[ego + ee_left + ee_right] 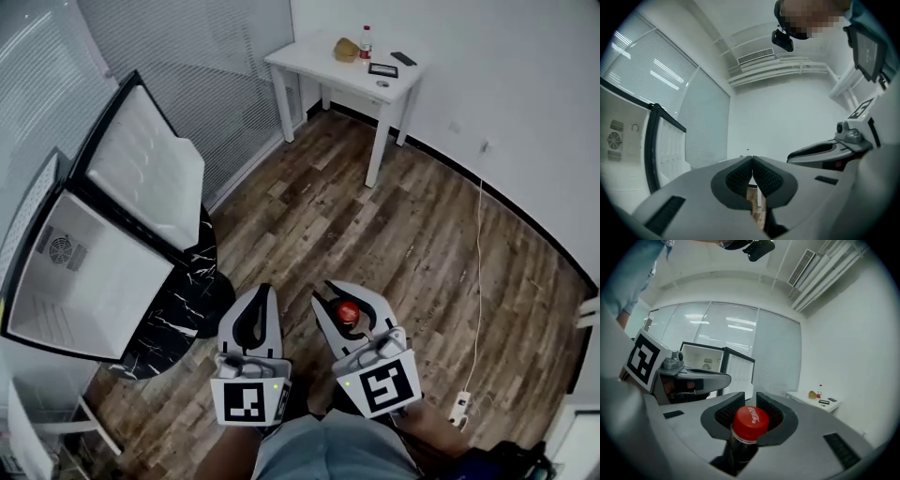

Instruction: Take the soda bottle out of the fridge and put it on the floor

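Soda bottle [751, 420] clamped by the neck in the right gripper [349, 298], red cap up, body hanging below the jaws. Clear of the fridge [89, 281], held above the wood floor [422, 234], not resting on it. Left gripper [265, 292] just beside, jaws pressed together on nothing. Fridge well off to the left, door [150, 164] swung wide open, standing on a dark marbled stand [183, 300]. White table [314, 58] in the far corner, small things on top.

Fridge [89, 281] at left, table [314, 58] far ahead — soda bottle [348, 312] in right tool [750, 399].
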Demonstrator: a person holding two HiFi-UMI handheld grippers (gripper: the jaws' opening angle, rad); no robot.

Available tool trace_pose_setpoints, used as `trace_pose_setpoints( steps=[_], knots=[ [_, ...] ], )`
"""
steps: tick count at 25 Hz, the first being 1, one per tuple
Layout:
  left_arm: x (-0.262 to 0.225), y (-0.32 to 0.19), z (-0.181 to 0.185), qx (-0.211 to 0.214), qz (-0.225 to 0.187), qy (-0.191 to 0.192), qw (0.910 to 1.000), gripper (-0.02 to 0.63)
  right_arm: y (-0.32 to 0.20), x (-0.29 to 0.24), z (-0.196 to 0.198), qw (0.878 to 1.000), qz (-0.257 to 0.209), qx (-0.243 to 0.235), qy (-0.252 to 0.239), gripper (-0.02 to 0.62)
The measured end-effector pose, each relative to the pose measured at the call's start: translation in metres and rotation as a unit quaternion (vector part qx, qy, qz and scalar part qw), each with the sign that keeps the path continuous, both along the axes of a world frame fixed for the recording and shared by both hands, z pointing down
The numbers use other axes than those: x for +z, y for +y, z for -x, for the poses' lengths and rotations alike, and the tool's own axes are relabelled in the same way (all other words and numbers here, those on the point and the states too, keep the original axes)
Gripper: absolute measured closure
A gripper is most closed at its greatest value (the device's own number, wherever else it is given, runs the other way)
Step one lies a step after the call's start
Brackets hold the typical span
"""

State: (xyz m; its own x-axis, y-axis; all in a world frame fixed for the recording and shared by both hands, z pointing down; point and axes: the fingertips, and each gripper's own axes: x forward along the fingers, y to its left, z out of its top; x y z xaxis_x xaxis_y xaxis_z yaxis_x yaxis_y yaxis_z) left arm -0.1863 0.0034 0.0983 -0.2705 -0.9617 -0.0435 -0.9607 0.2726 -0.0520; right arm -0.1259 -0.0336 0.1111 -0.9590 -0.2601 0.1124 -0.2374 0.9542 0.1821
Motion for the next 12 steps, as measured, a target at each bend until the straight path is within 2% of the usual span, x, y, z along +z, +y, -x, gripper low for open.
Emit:
trace_pose_setpoints(
  steps=[3, 6, 12],
  knots=[
    [0.002, -0.038, -0.052, 0.059, 0.001, 0.001, 0.9983, 0.589, -0.029, 0.003, -0.055, 0.998, 0.001, 0.056, 0.003, 0.505],
    [0.001, -0.071, -0.107, 0.123, 0.002, -0.001, 0.9925, 0.589, -0.055, 0.007, -0.111, 0.993, 0.000, 0.118, 0.009, 0.505],
    [-0.005, -0.124, -0.209, 0.248, 0.004, -0.003, 0.9688, 0.589, -0.097, 0.004, -0.221, 0.967, -0.002, 0.253, 0.001, 0.505]
  ],
)
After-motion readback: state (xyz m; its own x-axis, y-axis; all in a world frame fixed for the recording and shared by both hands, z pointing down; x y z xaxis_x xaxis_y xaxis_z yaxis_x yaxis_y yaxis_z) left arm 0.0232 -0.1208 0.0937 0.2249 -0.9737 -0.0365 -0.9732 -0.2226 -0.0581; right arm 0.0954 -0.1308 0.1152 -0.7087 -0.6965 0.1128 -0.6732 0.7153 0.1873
